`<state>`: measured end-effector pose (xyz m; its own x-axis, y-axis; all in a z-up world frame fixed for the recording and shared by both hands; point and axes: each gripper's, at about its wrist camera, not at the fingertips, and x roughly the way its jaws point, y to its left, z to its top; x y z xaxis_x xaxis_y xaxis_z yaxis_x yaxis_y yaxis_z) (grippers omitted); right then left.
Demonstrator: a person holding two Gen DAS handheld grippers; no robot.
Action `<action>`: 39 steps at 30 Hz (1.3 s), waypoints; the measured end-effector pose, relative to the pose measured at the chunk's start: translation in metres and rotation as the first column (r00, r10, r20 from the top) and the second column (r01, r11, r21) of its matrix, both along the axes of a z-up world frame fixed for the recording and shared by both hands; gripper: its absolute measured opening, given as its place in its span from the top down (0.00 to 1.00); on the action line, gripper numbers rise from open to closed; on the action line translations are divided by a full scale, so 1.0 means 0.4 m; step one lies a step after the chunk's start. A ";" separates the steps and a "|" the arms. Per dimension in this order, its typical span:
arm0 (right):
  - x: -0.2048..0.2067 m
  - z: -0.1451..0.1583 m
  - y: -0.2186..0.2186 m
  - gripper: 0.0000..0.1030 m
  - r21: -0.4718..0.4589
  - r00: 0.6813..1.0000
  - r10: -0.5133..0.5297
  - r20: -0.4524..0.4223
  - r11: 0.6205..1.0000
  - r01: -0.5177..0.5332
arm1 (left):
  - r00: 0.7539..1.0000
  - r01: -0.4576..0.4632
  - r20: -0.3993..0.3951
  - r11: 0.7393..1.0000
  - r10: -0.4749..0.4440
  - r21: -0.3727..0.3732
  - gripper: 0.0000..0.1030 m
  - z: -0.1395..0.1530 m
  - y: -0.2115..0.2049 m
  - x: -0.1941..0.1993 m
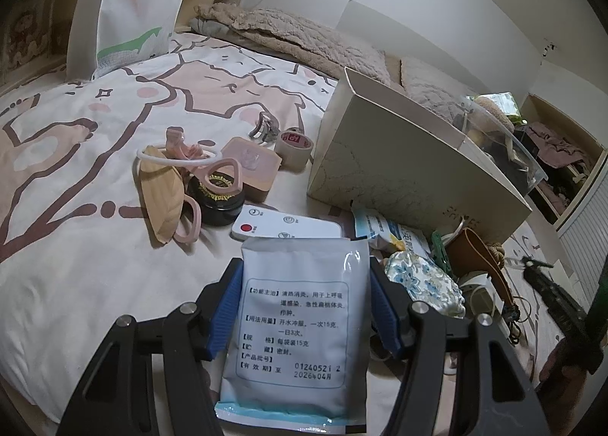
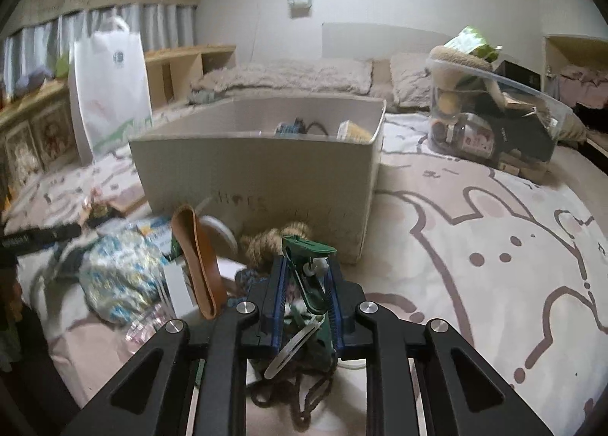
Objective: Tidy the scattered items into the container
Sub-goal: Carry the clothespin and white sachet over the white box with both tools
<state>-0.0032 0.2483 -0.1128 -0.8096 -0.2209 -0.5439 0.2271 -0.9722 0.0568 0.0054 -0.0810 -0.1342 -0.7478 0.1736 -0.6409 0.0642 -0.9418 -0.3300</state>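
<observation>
My left gripper (image 1: 304,280) is shut on a white medicine sachet (image 1: 294,322) with printed text, held above the bedspread. My right gripper (image 2: 306,272) is shut on a green clothes peg (image 2: 307,257), in front of the beige cardboard box (image 2: 258,170). The box also shows in the left wrist view (image 1: 399,170), to the right of a scatter: a white remote (image 1: 285,229), black jar (image 1: 218,204), pink scissors (image 1: 220,174), tape roll (image 1: 292,143), pink case (image 1: 250,166), patterned pouch (image 1: 423,280) and brown leather strap (image 1: 478,257). The box holds a few items.
A white paper bag (image 2: 110,90) stands at the back left of the bed. A clear plastic bin (image 2: 494,120) full of things sits at the back right. Pillows and a fleece blanket (image 2: 288,75) lie along the wall. Wooden shelves (image 2: 182,71) run along the left.
</observation>
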 end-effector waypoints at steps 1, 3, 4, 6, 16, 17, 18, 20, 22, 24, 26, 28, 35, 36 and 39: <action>0.006 0.009 0.005 0.81 -0.013 1.000 -0.004 -0.011 1.000 0.004 | 1.000 0.000 -0.001 1.000 0.000 -0.001 0.40 0.000 0.002 0.000; 0.013 0.021 0.013 0.81 -0.026 1.000 -0.011 -0.027 1.000 0.010 | 1.000 0.001 -0.003 1.000 -0.001 -0.001 0.40 0.001 -0.001 0.002; 0.018 0.028 0.016 0.81 -0.033 0.999 -0.013 -0.033 0.999 0.012 | 1.000 0.002 -0.006 1.000 -0.002 -0.002 0.40 0.003 -0.003 0.003; 0.024 0.035 0.020 0.81 -0.043 0.999 -0.018 -0.043 0.999 0.017 | 1.000 0.007 -0.013 1.000 -0.007 -0.008 0.40 0.008 -0.002 0.004; 0.063 0.042 0.039 0.81 -0.103 0.998 -0.049 -0.044 0.994 0.044 | 0.999 0.030 -0.037 0.999 -0.031 -0.019 0.40 0.026 0.007 0.013; 0.066 0.043 0.038 0.81 -0.107 0.998 -0.049 -0.045 0.993 0.044 | 0.999 0.034 -0.040 0.999 -0.035 -0.020 0.40 0.029 0.010 0.015; 0.069 0.046 0.037 0.81 -0.110 0.998 -0.049 -0.047 0.993 0.043 | 0.998 0.039 -0.045 0.999 -0.039 -0.020 0.40 0.033 0.013 0.016; 0.073 0.053 0.033 0.81 -0.112 0.998 -0.046 -0.053 0.993 0.039 | 0.997 0.048 -0.055 0.999 -0.049 -0.023 0.40 0.041 0.020 0.019; 0.079 0.063 0.025 0.81 -0.115 0.997 -0.038 -0.063 0.993 0.031 | 0.996 0.059 -0.068 0.998 -0.061 -0.031 0.40 0.051 0.031 0.022; 0.084 0.073 0.019 0.81 -0.119 0.997 -0.035 -0.071 0.993 0.026 | 0.994 0.069 -0.077 0.997 -0.071 -0.032 0.40 0.060 0.037 0.024; 0.090 0.082 0.014 0.81 -0.129 0.996 -0.030 -0.079 0.991 0.020 | 0.993 0.078 -0.088 0.996 -0.080 -0.032 0.40 0.071 0.044 0.027; 0.096 0.091 0.008 0.81 -0.139 0.996 -0.022 -0.088 0.990 0.010 | 0.991 0.086 -0.100 0.996 -0.089 -0.030 0.40 0.084 0.050 0.031; 0.115 0.142 -0.022 0.81 -0.152 0.991 0.016 -0.132 0.988 -0.037 | 0.981 0.126 -0.142 0.991 -0.129 -0.036 0.40 0.140 0.081 0.033; 0.118 0.149 -0.026 0.81 -0.154 0.990 0.020 -0.138 0.987 -0.042 | 0.980 0.129 -0.148 0.991 -0.133 -0.037 0.40 0.146 0.084 0.034; 0.122 0.175 -0.034 0.81 -0.161 0.986 0.031 -0.162 0.985 -0.058 | 0.974 0.140 -0.174 0.989 -0.146 -0.051 0.40 0.177 0.097 0.032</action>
